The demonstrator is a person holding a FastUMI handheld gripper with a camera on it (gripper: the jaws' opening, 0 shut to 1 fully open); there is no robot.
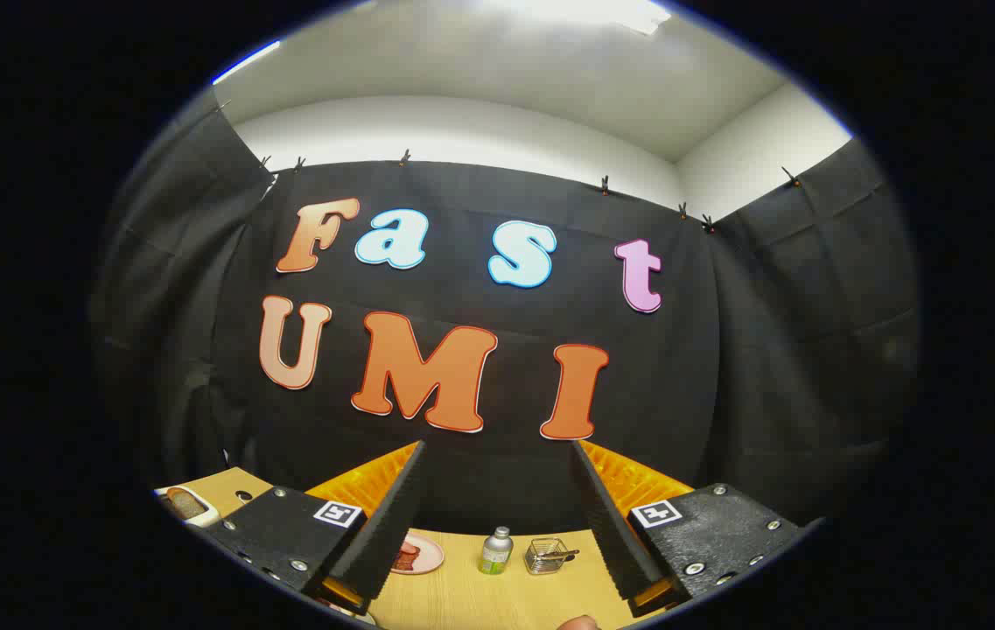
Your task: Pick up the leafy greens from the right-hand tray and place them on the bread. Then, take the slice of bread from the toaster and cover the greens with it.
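Observation:
My gripper [497, 516] is held high above the wooden table [479, 595], its two black ribbed fingers [392, 525] spread wide apart with nothing between them. Past the left finger, a white toaster [191, 506] stands on the table with a brown bread slice [186, 503] sticking up from its slot. Just right of the left finger lies a pink plate [423, 556] with something reddish-brown on it, partly hidden by the finger.
Between the fingers, farther along the table, stand a small bottle [495, 551] with a silver cap and green label and a small wire basket [547, 556]. The black cloth wall rises right behind the table. A fingertip-like shape [580, 622] shows near the table's front edge.

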